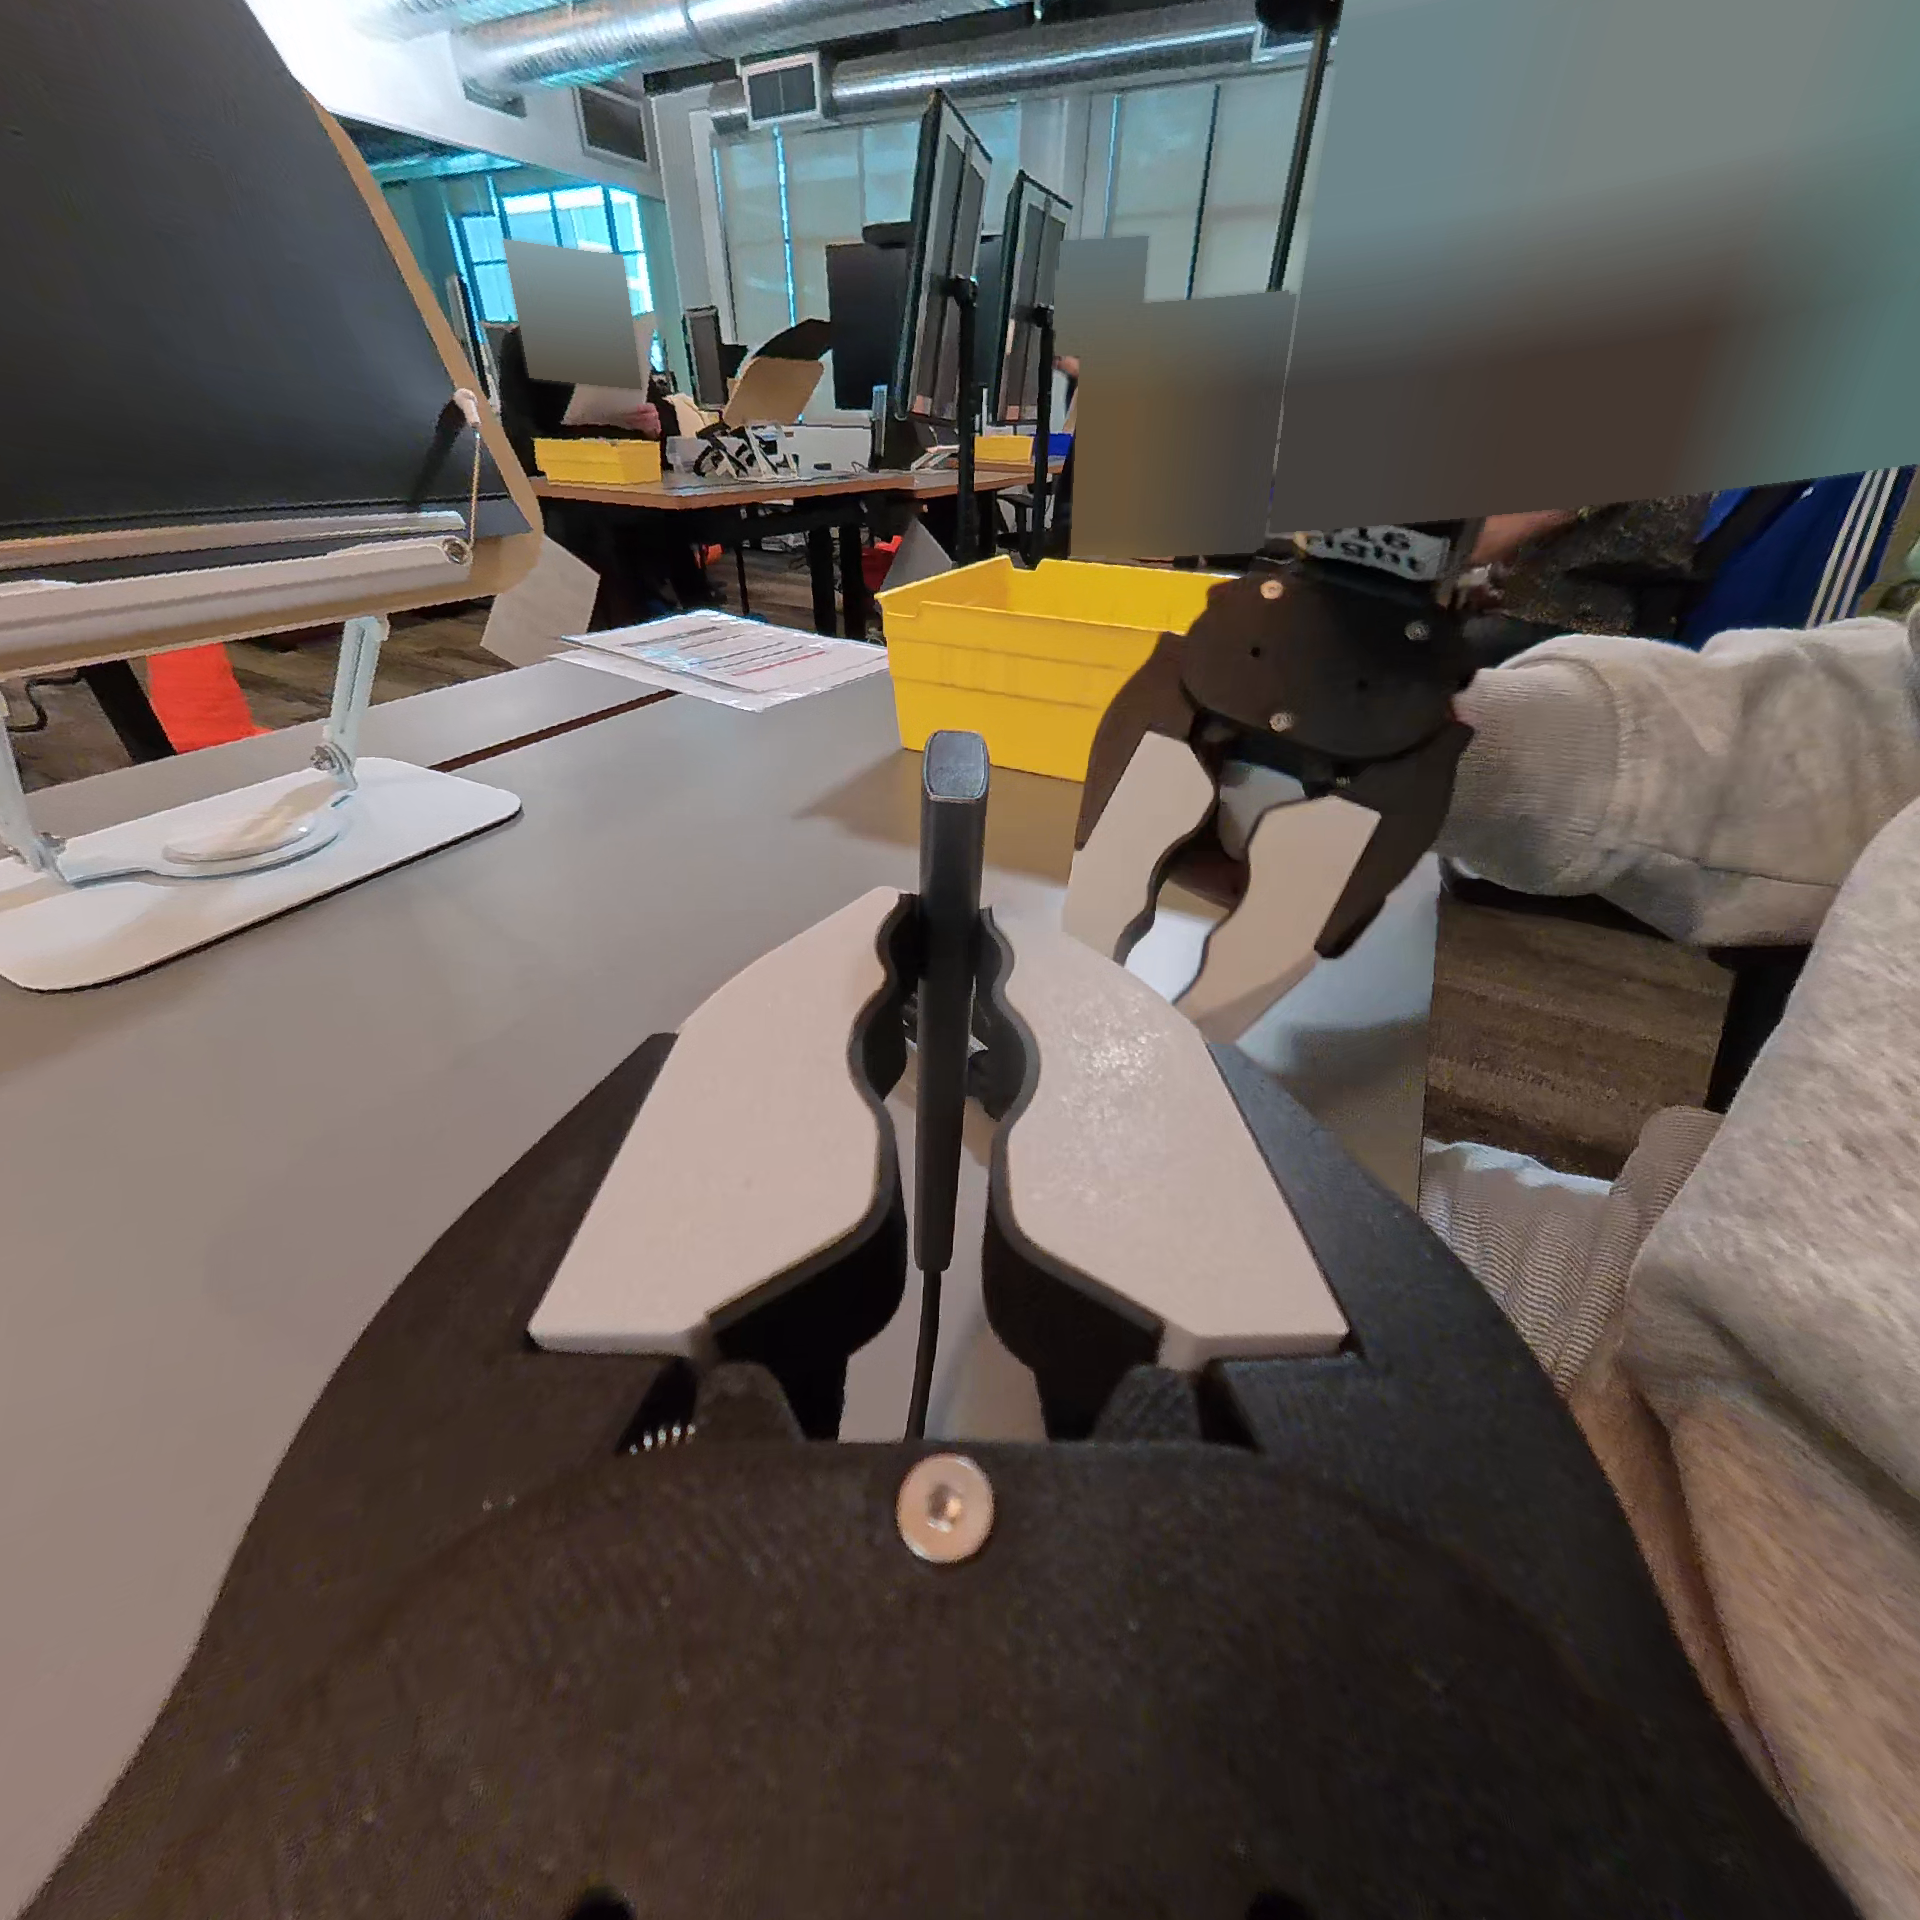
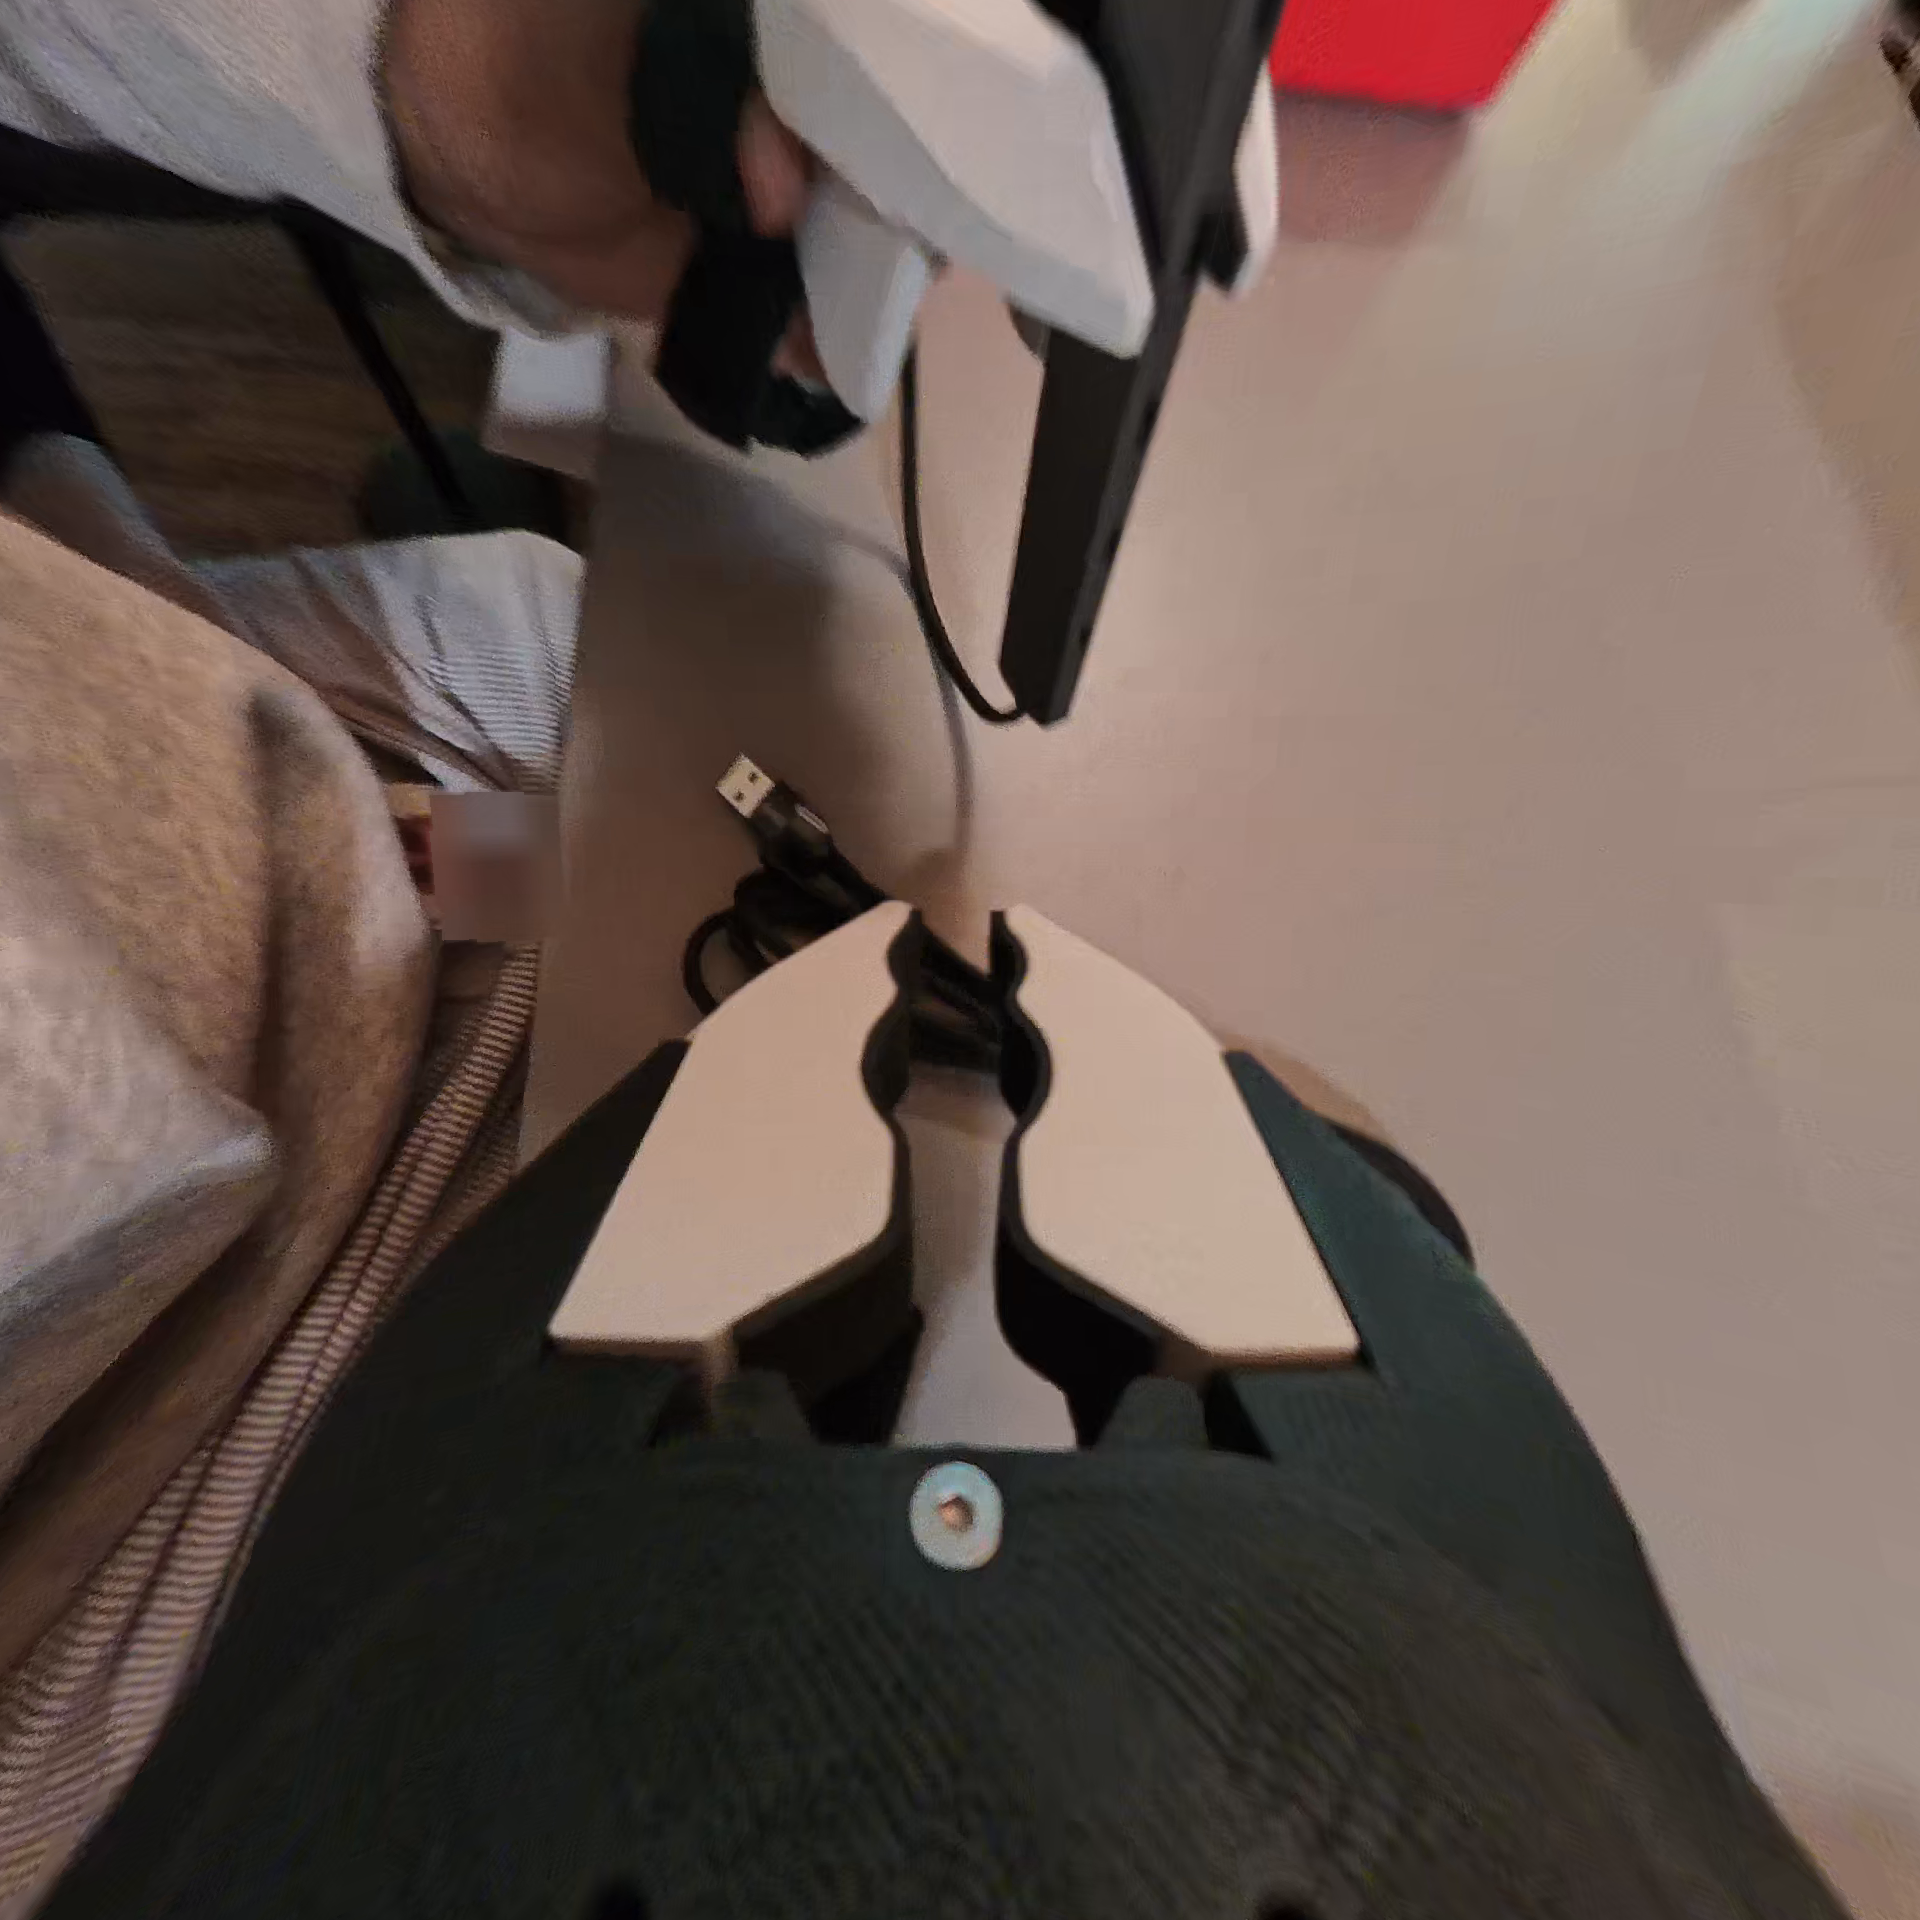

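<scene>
Gripping black hub [image 1: 948, 997], left gripper [image 1: 943, 925], right gripper [image 2: 951, 925] clamping cable [image 2: 790, 862] (coiled), yellow bin [image 1: 1023, 665] behind.

Left gripper [image 1: 943, 935]: black textured printed body, two pale grey flat fingers [image 1: 748, 1132] with wavy scalloped inner edges, one silver hex-socket screw [image 1: 943, 1507] at lower centre. Right gripper [image 2: 951, 930]: same build, same silver screw [image 2: 954, 1513]; round black back plate with small screws. Sleeves: light grey fleece sweatshirt [image 1: 1683, 769], ribbed cuff, right of frame
</scene>
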`<control>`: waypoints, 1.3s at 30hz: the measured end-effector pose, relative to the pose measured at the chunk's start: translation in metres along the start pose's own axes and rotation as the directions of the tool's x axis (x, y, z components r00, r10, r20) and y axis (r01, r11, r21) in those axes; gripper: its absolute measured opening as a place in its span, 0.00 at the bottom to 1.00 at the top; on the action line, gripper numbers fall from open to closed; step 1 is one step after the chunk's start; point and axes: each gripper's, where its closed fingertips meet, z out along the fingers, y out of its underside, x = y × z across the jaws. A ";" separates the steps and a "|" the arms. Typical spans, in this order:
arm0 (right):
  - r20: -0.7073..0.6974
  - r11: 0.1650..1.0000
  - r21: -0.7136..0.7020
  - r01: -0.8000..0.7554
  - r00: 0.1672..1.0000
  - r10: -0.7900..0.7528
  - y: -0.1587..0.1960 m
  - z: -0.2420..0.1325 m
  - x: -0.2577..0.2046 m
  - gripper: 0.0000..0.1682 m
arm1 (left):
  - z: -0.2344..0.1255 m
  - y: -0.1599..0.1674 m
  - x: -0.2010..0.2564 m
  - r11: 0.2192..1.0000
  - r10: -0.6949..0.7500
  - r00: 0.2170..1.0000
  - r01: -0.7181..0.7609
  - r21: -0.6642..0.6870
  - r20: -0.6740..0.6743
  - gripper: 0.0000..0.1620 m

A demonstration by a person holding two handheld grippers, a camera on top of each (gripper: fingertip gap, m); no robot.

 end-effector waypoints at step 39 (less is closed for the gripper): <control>0.305 0.864 0.412 -0.289 0.937 0.168 -0.060 -0.015 0.011 0.00 | -0.009 -0.006 0.007 0.944 -0.293 0.913 0.323 0.062 -0.285 0.05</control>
